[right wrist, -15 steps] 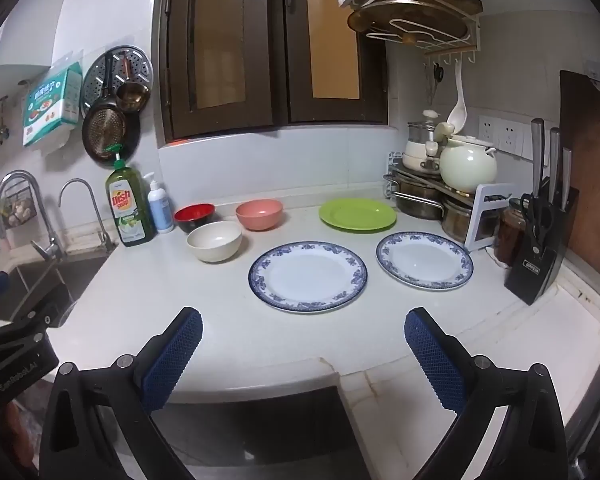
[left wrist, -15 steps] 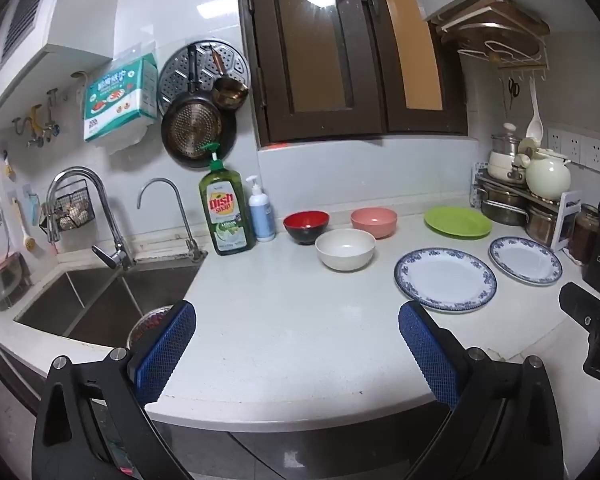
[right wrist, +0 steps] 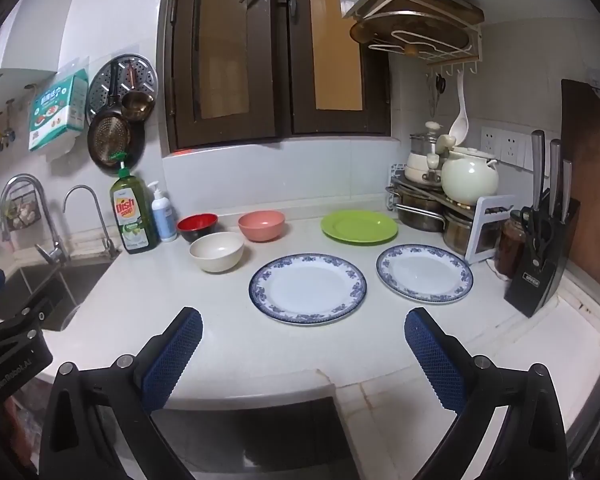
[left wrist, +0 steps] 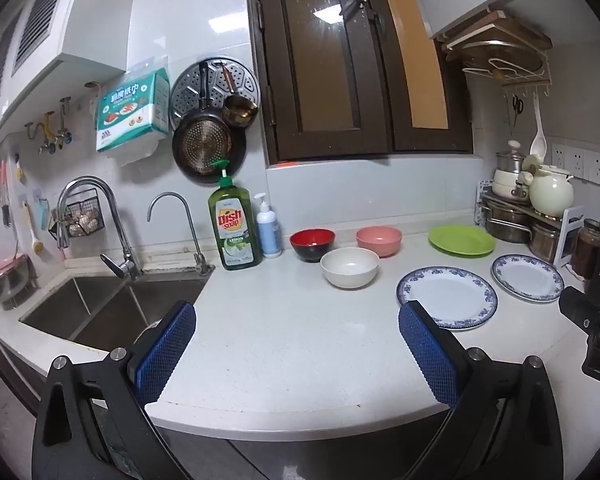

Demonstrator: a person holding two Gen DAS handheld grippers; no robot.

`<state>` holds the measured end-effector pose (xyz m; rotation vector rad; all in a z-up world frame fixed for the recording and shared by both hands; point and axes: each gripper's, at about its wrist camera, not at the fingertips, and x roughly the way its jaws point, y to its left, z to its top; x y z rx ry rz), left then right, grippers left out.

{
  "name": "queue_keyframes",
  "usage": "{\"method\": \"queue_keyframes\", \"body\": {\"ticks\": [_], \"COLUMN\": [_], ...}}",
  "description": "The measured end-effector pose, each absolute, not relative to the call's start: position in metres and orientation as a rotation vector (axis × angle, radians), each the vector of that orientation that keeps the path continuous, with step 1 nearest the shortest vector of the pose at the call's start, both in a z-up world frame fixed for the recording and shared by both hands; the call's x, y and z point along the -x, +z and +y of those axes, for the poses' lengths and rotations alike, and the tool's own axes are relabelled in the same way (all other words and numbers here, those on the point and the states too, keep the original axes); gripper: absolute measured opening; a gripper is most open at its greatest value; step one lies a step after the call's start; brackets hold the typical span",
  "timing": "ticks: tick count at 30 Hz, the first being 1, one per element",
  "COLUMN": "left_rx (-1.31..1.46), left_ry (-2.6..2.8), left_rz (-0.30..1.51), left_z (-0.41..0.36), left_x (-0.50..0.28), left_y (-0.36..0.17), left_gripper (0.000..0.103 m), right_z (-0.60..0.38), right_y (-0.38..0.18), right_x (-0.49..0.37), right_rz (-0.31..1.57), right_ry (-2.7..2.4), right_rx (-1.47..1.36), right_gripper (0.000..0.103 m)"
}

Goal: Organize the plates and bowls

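Left gripper (left wrist: 296,344) agape, dish soap (left wrist: 233,229) beyond

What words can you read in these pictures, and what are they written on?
"Dish soap" and "LEMON": green dish soap bottle.
"GenRobot.AI": left gripper's black body, seen from the right wrist.
Chinese characters on the tissue pack: too blurred to read.
White label on the knife block: too small.
Label on the small white pump bottle: too small.

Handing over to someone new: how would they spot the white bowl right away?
Start at the green dish soap bottle beside the sink and look right to the three bowls. The white bowl sits nearest the counter's front edge, in front of the red bowl and pink bowl, the only plain cream one.
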<state>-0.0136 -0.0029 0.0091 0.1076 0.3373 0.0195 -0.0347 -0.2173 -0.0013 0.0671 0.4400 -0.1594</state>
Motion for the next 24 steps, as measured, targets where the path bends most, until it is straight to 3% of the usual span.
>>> {"method": "queue_keyframes", "body": {"ticks": [24], "left_rx": [-0.107], "left_ry": [-0.002], "left_rz": [0.349], "left_z": [-0.0119], "left_x": [0.0161], "left_y": [0.0115], "left_gripper": [0.103], "right_z": [-0.2239], "right_y": [-0.0040], "right_x": [0.0373], "right_rz": [0.442], "right_ry": [-0.144], "right_rx": [-0.076], "right_gripper": [0.102]}}
